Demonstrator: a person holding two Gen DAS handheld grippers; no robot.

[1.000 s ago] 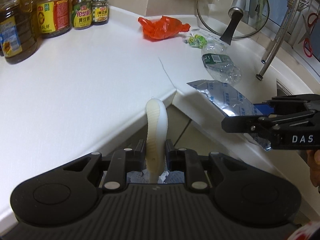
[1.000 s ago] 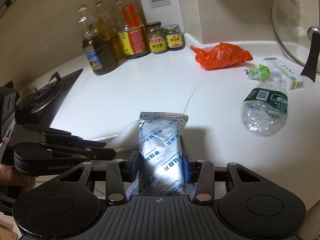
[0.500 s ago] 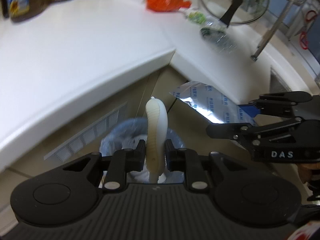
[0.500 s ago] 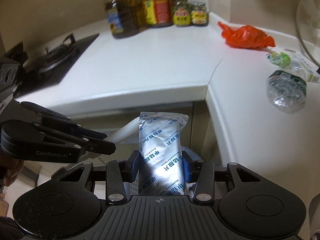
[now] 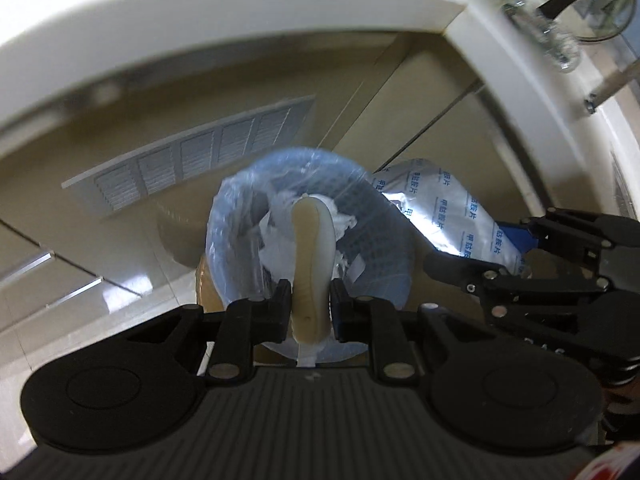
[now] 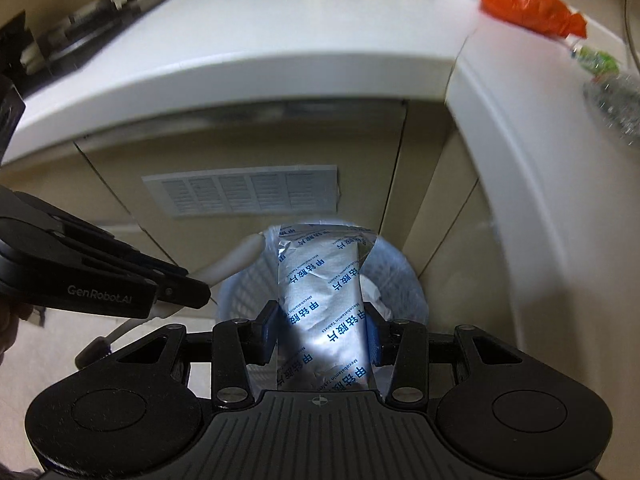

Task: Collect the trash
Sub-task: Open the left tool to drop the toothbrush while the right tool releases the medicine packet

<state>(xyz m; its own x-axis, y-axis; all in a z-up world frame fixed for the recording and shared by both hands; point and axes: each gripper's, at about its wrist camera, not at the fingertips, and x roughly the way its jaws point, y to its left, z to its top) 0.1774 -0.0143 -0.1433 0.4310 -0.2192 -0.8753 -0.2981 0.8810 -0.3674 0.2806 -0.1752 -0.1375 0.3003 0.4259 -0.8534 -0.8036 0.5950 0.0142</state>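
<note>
Left wrist view: the left gripper (image 5: 310, 306) is clenched on a pale, curved, cream-coloured strip (image 5: 310, 256). The strip's long axis runs straight out along the fingers, its tip arching over the mouth of the trash bin (image 5: 376, 248), a blue mesh basket lined with a clear bag. The bin stands on the floor below the white countertop edge (image 5: 240, 36), in front of the cabinet vent grille (image 5: 192, 160). To the bin's right, the right gripper (image 5: 516, 248) holds a silver foil pouch (image 5: 448, 212) slanted toward the rim.

Right wrist view: the right gripper (image 6: 322, 330) grasps the foil pouch (image 6: 324, 292) between its blue pads, lengthwise along the fingers and pointing into the bin (image 6: 394, 280) directly beneath. The left gripper (image 6: 182, 292) holds its strip (image 6: 236, 258) at the bin's left rim. The bin sits in the cabinet corner, with open floor to its left.
</note>
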